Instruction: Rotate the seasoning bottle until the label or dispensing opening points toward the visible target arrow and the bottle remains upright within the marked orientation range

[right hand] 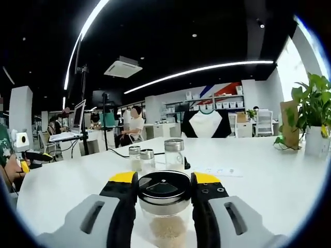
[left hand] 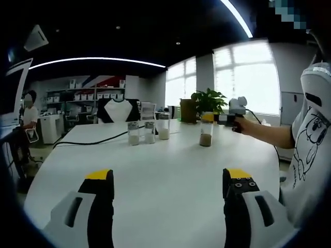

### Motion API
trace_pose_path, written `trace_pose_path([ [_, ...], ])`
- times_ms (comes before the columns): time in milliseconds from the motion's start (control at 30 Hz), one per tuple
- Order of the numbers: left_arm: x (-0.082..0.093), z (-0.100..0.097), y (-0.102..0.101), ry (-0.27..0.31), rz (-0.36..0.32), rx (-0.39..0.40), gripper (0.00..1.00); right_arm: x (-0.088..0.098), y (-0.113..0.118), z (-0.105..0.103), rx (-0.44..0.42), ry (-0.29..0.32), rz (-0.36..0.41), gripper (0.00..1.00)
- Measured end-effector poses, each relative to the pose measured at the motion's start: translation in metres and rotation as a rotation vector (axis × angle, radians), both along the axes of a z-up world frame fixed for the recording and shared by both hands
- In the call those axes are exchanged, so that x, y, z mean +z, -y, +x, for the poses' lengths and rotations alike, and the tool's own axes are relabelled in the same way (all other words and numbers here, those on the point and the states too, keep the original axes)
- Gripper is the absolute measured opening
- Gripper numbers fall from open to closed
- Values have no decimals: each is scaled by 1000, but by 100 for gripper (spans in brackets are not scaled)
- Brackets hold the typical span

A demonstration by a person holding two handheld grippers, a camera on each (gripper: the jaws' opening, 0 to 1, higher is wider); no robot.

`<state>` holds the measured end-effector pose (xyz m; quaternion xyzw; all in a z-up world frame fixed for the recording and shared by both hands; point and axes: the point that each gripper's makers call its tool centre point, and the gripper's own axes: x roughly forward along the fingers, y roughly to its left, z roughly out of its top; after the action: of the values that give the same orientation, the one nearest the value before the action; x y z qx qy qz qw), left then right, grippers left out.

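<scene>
Gripping the seasoning bottle (right hand: 165, 206) between both jaws of the right gripper (right hand: 165, 192), with the yellow-tipped jaws pressed against the glass just under the black lid; bottle upright, pale granules visible in its lower part. Standing ahead of the right gripper on the white table (right hand: 269, 181): two small shakers (right hand: 141, 157) side by side and a taller jar (right hand: 174, 153) just beside them, with a black cable (right hand: 121, 153) running off behind. Farther right of those jars, a potted plant (right hand: 310, 116) near the table edge. Seen from the left gripper view, the same bottle (left hand: 206, 130) well ahead and to the right, clamped by the right gripper (left hand: 220, 119) held in a person's hand (left hand: 241, 123). Left gripper (left hand: 168, 181) held with jaws wide apart over bare tabletop, holding nothing. Three jars (left hand: 149, 131) grouped ahead, left of the held bottle.
</scene>
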<state>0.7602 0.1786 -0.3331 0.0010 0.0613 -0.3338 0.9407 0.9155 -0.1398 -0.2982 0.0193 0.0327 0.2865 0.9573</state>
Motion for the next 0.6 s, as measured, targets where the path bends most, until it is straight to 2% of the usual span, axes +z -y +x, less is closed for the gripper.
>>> trace_pose_path([
  [300,-5,1,7,-11,12,-20,91,-1,-6,0,51,-25,-28,39],
  [467,0,-3,11,-4,-24,-52,85,-2,-9,-1,120,-27,-11,39],
  [600,2,-3,11,1,-29,-52,86,-2,-12,-2,191,-13,6,39],
])
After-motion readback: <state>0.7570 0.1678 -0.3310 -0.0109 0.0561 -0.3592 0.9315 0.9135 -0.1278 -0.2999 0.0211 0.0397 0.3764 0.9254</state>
